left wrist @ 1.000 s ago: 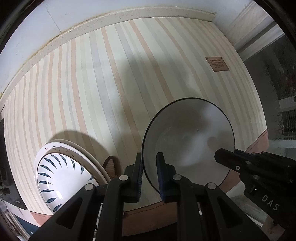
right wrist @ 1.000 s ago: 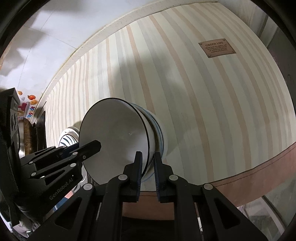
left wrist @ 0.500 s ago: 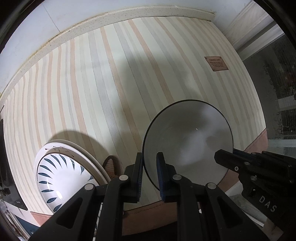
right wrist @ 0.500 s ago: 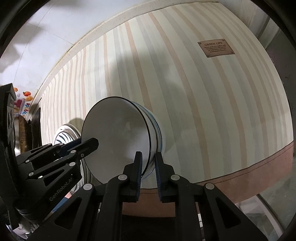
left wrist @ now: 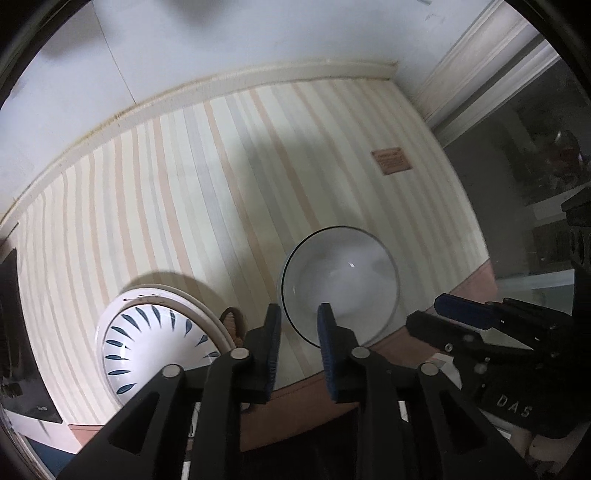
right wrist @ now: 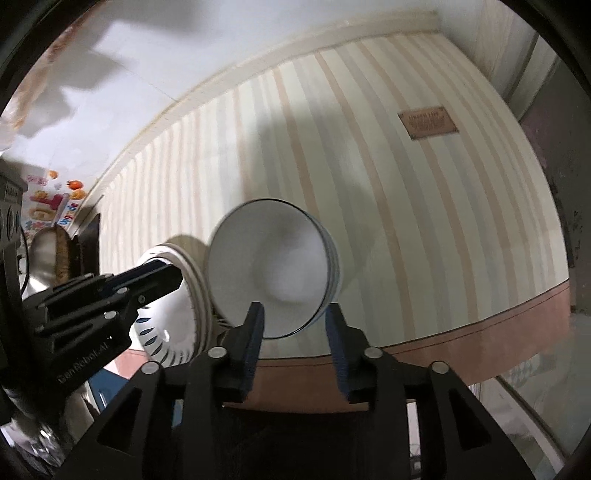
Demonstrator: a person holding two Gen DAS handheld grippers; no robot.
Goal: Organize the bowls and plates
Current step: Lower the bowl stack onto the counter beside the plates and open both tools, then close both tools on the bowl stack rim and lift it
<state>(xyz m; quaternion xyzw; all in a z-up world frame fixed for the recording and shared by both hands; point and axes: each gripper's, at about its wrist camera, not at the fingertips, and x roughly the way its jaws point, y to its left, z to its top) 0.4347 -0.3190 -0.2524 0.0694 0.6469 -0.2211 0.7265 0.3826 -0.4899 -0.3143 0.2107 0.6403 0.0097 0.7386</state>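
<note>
now both tools (left wrist: pixel 297 325) (right wrist: pixel 293 323) opening, lifted off bowl (left wrist: pixel 340 280) rim.

A striped cloth (left wrist: pixel 207 206) in cream, peach and grey covers the counter. Beyond the cloth runs a pale raised edging (left wrist: pixel 258 75) under a white wall (left wrist: pixel 221 33). A small brown label (right wrist: pixel 428 120) is sewn near the cloth's right side, and shadows fall across its middle.

My left wrist view looks steeply down along its fingers from close above the striped cloth (left wrist: pixel 177 206); my right does likewise; both share the white bowl (left wrist: pixel 340 284), patterned plates (left wrist: pixel 147 343) and brown label (right wrist: pixel 428 120).
</note>
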